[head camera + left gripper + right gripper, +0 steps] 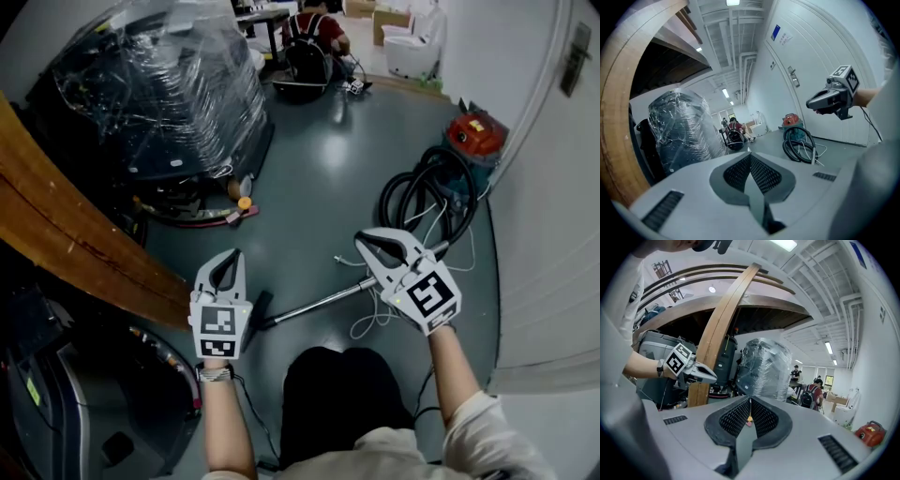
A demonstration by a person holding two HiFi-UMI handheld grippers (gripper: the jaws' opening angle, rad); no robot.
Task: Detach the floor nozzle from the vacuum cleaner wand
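Two pairs of tongs hang clenched and empty over the task's thing: the left tongs (229, 258) by the wand's nozzle end, the right tongs (364, 240) by its hose end. Below them the slim silver metal vacuum wand (319, 304) lies on the grey-blue floor (309, 169). The dark plastic floor nozzle (260, 307) is fitted on the end that shows just beside the left tongs.

The tube is probably stiff, light and smooth, so it may slip under the pads. A sound hold would be one pair on the tube close to the joint and the other on the nozzle's neck, pulling straight along the wand. Any catch at the joint is too small to make out.

Beyond the wand lie a coiled black hose (427, 192) and a red vacuum canister (475, 134).

Only the head view shows the wand and nozzle; both gripper views look across the room and miss them. The left gripper view catches the hose, the canister and the right tongs. The right gripper view catches the left tongs before a curved wooden beam (719, 329).
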